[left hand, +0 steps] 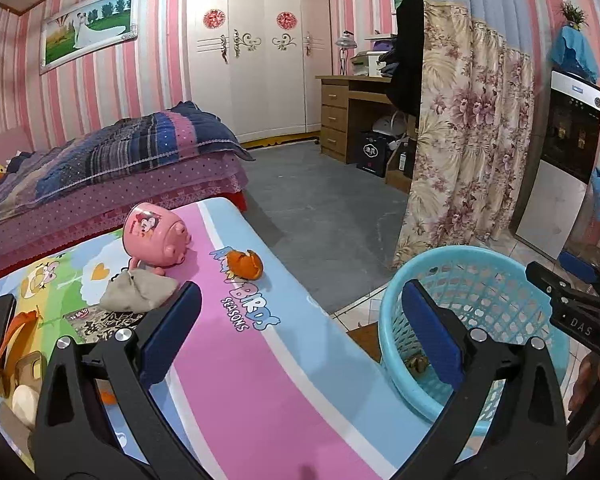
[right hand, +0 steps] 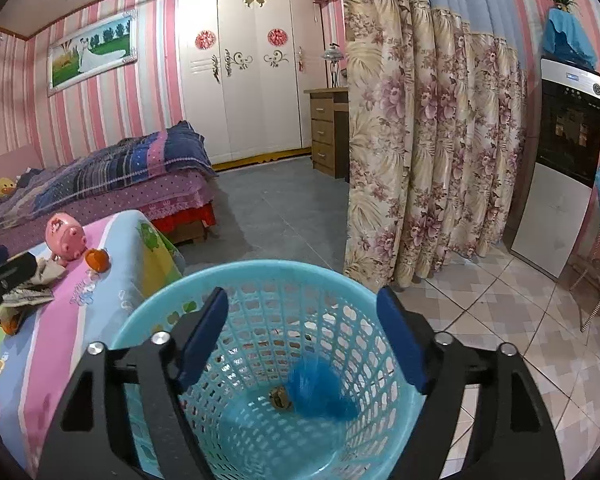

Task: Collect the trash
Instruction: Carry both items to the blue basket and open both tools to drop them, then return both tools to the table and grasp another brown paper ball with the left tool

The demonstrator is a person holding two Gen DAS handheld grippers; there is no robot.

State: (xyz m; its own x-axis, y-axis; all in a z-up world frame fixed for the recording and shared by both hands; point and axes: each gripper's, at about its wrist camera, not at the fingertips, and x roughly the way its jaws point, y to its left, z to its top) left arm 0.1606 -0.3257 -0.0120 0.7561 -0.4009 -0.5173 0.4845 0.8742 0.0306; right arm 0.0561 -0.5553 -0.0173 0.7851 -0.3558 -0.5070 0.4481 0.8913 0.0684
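Basket (right hand: 260, 320) dead centre under the right gripper (right hand: 304, 336), fingers spread wide and holding nothing, poised right above the open mouth; that placement reads like a drop position, since anything let go from there would fall straight in; down on the turquoise bottom sits one small brownish scrap (right hand: 281, 397), next to a fuzzy blue patch I can't identify; over on the other side, the left gripper (left hand: 300, 332) is spread too, empty, hovering over the near edge of the table (left hand: 260, 380) with its pink and blue cartoon cloth; the basket stands on the floor just beside that table edge, close enough that trash needs only a short carry; and trash there is: an orange peel (left hand: 245, 264) lies curled on the cloth beyond the left fingers, well apart from them; a crumpled grey wad (left hand: 138, 290) rests nearer, touching the base of the pink piggy bank (left hand: 156, 236), which looks like a keeper, not rubbish; more clutter sits at the far left edge, too cramped to name; my read is that the peel or the wad goes next, and the left tool is better placed for either; the wad's closeness to the pig calls for care, or the pig gets nudged.
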